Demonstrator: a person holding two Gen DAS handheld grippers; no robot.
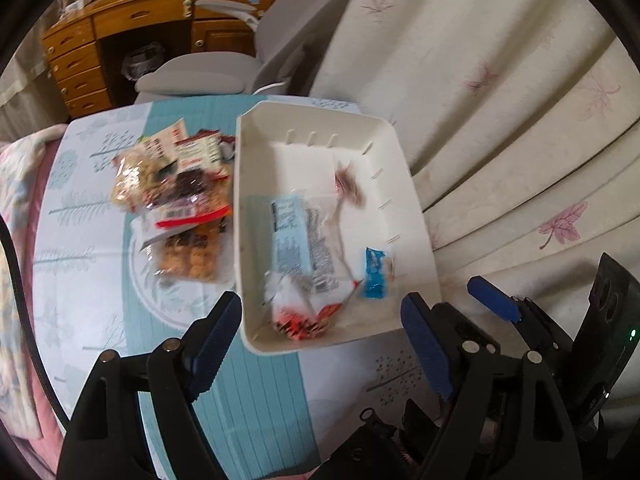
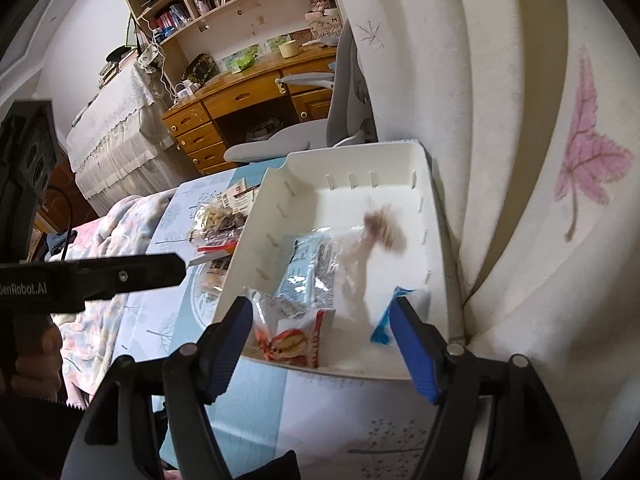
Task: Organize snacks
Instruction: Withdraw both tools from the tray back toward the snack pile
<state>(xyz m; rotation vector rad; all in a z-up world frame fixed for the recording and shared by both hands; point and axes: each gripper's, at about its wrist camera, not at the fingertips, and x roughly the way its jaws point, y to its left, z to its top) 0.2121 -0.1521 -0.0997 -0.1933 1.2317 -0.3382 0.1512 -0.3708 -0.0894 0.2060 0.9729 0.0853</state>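
Beside white tray [image 1: 404,184], snack pile [image 1: 176,192] on tbl; both grippers [image 1: 320,344] [image 2: 324,344] agape, empty.

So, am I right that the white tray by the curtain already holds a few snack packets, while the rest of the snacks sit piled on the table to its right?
Not quite: the pile lies to the left of the white tray, not its right, as the left wrist view shows. The rest stands: the tray sits by the curtain and already holds a few snack packets.
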